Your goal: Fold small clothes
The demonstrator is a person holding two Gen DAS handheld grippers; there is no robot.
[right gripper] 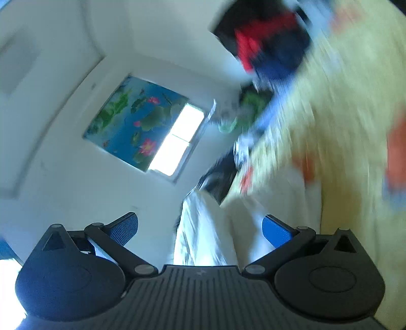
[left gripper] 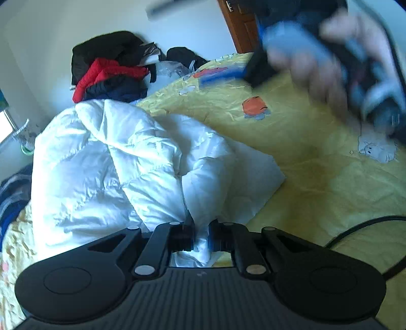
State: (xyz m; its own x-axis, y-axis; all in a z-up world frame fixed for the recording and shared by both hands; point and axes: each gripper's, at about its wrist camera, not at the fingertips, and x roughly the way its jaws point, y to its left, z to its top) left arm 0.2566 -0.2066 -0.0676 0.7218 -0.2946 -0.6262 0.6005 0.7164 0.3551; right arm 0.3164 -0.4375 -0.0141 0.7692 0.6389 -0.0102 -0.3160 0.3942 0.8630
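Clearly early days: white puffy jacket point(left gripper: 109, 162) lies in a rumpled heap on the yellow bedspread point(left gripper: 317, 177), toward the near left of the bed, quilted panels bunched and one flatter flap point(left gripper: 248, 177) spread out to the right of the mound. No clean fold line visible anywhere; no squared edges, no stacked layers. Left gripper point(left gripper: 201, 236) is clenched on a pinch of the white fabric at the jacket's near edge, cloth showing between the dark pads and bulging below them. Right gripper point(right gripper: 200, 228) stands released, blue pads well apart; white fabric point(right gripper: 203, 228) shows in the gap in its own view, but the pads do not press on it, and the frame is too smeared to say whether it touches at all. From the left wrist view that right gripper and the hand point(left gripper: 317, 63) carrying it appear as a blur high over the far right of the bed, well apart from the jacket. Judgement: one edge secured, no fold completed; smoothing, bringing sleeves or sides in, and the closing folds all remain. Outward from the jacket: a pile of dark and red clothes point(left gripper: 109, 68) against the wall beyond the bed, possibly waiting their turn, though I cannot tell. Cartoon prints on the bedspread, a black cable point(left gripper: 365, 223) trailing at right, a wooden door point(left gripper: 241, 22) beyond, and a window point(right gripper: 177, 139) with a lotus-print curtain point(right gripper: 132, 119) in the right wrist view.
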